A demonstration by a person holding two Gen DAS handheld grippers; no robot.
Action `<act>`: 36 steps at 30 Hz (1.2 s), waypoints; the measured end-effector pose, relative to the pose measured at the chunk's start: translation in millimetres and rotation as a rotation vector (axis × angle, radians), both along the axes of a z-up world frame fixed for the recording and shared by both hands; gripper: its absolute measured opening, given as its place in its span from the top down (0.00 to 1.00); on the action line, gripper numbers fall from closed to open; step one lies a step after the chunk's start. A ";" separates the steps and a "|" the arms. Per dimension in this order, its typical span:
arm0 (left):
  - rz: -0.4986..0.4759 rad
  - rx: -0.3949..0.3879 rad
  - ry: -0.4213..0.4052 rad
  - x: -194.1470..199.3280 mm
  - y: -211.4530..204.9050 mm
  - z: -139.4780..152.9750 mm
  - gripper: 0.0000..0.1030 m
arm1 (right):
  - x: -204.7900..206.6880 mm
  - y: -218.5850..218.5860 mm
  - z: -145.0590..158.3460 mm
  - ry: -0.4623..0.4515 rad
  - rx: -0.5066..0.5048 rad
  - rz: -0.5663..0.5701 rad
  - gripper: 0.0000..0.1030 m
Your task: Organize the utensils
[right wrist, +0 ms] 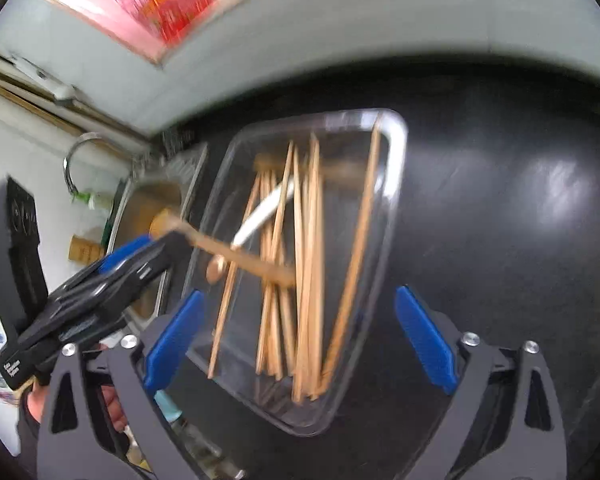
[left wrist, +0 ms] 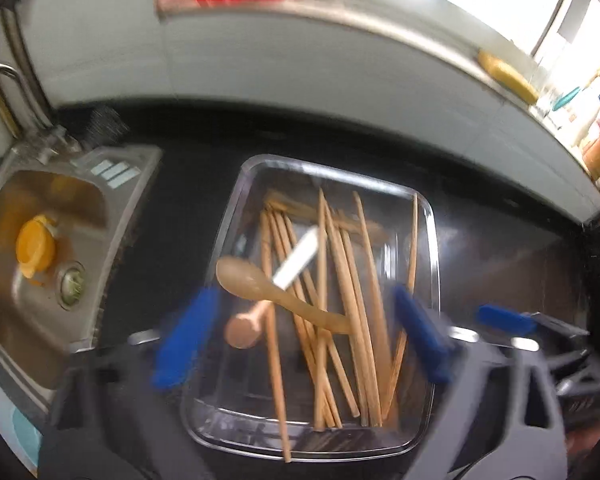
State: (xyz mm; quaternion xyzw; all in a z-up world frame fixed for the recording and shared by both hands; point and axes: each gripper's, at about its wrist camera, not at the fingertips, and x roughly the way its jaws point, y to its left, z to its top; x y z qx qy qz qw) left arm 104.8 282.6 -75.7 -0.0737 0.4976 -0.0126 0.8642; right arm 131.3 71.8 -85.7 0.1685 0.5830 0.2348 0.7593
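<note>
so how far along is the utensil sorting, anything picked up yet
Nothing looks sorted yet. The chopsticks, wooden spoon and a white utensil lie jumbled together in the clear tray. Nothing is in hand: the left gripper and right gripper are both open and empty over the tray. All the separating is left.

Clear glossy tray (left wrist: 428, 216) holds wooden chopsticks (left wrist: 340, 264); brushed-metal sink (left wrist: 96, 184) beside.

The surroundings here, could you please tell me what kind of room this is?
Most likely a home kitchen: a steel sink with a tap, a dark counter, and a clear tray of chopsticks.
</note>
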 end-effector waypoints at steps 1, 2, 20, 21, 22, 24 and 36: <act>0.003 -0.010 -0.004 -4.6 2.9 2.9 0.10 | -1.8 -5.2 6.7 -0.015 -0.009 0.013 0.10; 0.011 -0.022 0.001 -8.5 4.4 5.2 0.10 | -4.4 -10.4 11.1 -0.025 -0.021 0.016 0.10; 0.009 -0.060 -0.024 -65.6 -114.5 35.2 0.06 | -74.4 -142.8 83.5 -0.252 -0.416 -0.062 0.07; -0.006 -0.064 -0.023 -67.5 -128.7 36.6 0.06 | -77.8 -156.8 84.9 -0.253 -0.437 -0.076 0.07; -0.018 -0.065 -0.024 -69.4 -141.7 37.7 0.06 | -80.1 -168.2 85.0 -0.253 -0.449 -0.086 0.07; -0.040 -0.060 -0.027 -72.2 -168.5 38.9 0.06 | -88.3 -200.0 85.1 -0.244 -0.465 -0.108 0.07; -0.178 -0.020 -0.038 -95.5 -327.7 39.5 0.06 | -130.2 -346.7 73.4 -0.158 -0.459 -0.276 0.07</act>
